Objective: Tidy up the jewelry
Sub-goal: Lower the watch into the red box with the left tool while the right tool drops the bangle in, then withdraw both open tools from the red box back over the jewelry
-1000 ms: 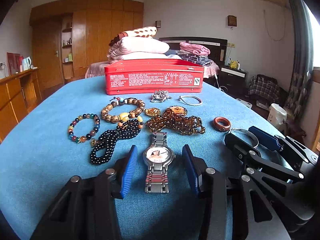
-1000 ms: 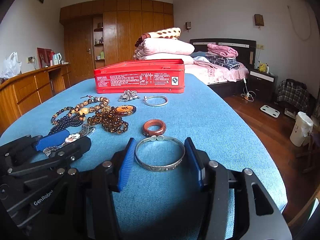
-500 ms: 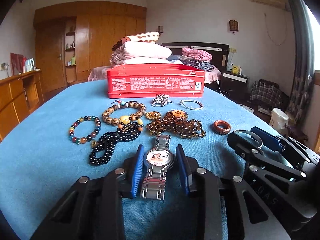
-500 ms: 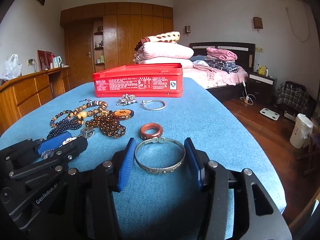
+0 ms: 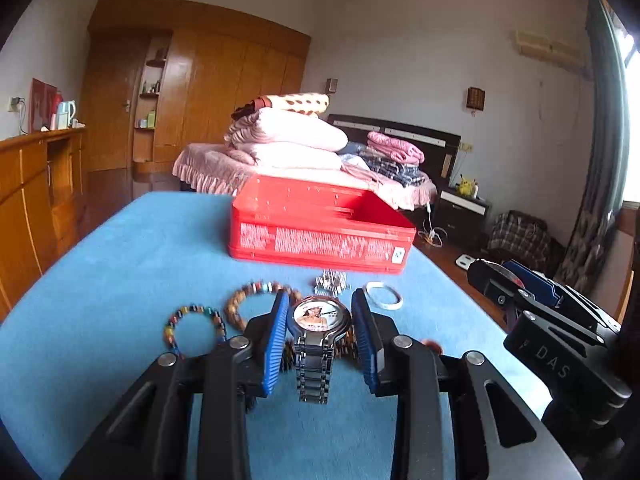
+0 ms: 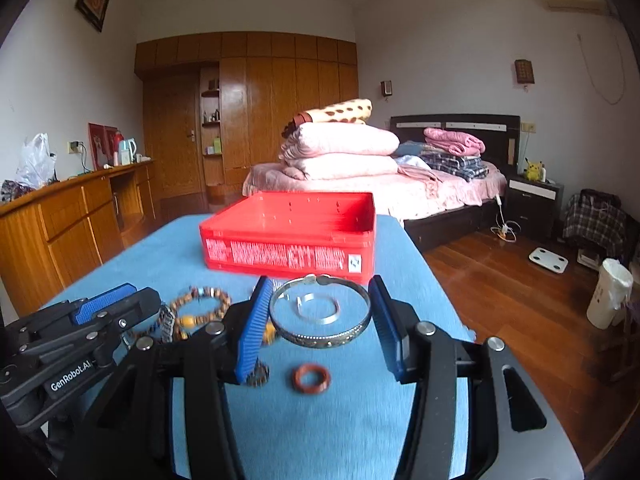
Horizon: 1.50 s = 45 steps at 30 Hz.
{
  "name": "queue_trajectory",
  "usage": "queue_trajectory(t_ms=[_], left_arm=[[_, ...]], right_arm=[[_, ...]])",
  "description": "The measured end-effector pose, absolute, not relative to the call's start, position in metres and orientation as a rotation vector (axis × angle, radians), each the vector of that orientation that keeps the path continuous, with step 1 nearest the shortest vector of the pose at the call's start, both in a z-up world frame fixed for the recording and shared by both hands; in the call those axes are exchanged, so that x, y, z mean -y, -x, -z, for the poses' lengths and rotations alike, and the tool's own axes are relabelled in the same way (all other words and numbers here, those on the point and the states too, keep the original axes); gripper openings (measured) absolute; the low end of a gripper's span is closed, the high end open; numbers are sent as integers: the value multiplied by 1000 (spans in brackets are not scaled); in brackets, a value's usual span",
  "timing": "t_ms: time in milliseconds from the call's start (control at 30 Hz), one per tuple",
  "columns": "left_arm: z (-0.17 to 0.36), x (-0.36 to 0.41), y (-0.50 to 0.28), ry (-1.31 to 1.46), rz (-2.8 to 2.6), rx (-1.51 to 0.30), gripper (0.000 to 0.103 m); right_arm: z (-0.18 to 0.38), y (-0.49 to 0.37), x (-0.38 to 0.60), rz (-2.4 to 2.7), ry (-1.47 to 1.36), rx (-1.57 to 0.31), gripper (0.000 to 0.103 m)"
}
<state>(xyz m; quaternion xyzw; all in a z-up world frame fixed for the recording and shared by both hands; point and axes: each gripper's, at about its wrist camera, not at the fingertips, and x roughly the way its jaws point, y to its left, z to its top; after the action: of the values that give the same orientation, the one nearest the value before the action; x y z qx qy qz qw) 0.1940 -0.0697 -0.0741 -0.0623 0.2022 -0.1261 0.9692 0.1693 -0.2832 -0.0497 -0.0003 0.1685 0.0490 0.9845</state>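
The steel watch (image 5: 318, 320) hangs between the blue pads of the left gripper (image 5: 320, 340), its case pinched at the sides, dial up, and its bracelet trailing back toward the camera, clear of the blue table (image 5: 120, 260). The jaws have just been closing on it and now stand narrow, clamped on the case. The right gripper (image 6: 318, 320) holds the engraved silver bangle (image 6: 320, 320) across its width, jaws fairly narrow, the ring lying roughly flat and off the cloth. The open red tin box (image 6: 292, 236) lies straight ahead of both, beyond the remaining jewellery; its near wall is the thing to clear, so I judge each load must go forward over that rim. The two hands look about equally near the box. In front of the box lie a chain bundle (image 5: 330, 280), a thin white bangle (image 5: 384, 295), wooden bead bracelet (image 5: 248, 300) and coloured bead bracelet (image 5: 192, 324); a reddish ring (image 6: 311, 377) sits nearest, below the bangle. Nothing tall blocks the path.
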Motion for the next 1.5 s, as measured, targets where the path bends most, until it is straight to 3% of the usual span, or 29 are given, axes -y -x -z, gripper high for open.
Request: queue_trajectory(t_ms=[467, 700, 900, 967, 1033, 1300, 1500], left_arm=[[-7, 68, -305, 129, 210, -246, 32], [6, 81, -405, 161, 199, -352, 32], [36, 85, -446, 164, 181, -439, 32], [45, 84, -451, 169, 174, -466, 32], [50, 83, -454, 173, 175, -486, 32], [35, 72, -425, 177, 163, -427, 36], [7, 60, -359, 140, 158, -314, 39]], right_arm=[[2, -295, 280, -141, -16, -299, 48], [26, -372, 276, -131, -28, -384, 48], [43, -394, 266, -126, -14, -437, 48], [45, -397, 265, -120, -12, -449, 49], [47, -396, 264, -114, -12, -453, 59], [40, -387, 274, -113, -53, -424, 59], [22, -343, 287, -110, -89, -386, 59]])
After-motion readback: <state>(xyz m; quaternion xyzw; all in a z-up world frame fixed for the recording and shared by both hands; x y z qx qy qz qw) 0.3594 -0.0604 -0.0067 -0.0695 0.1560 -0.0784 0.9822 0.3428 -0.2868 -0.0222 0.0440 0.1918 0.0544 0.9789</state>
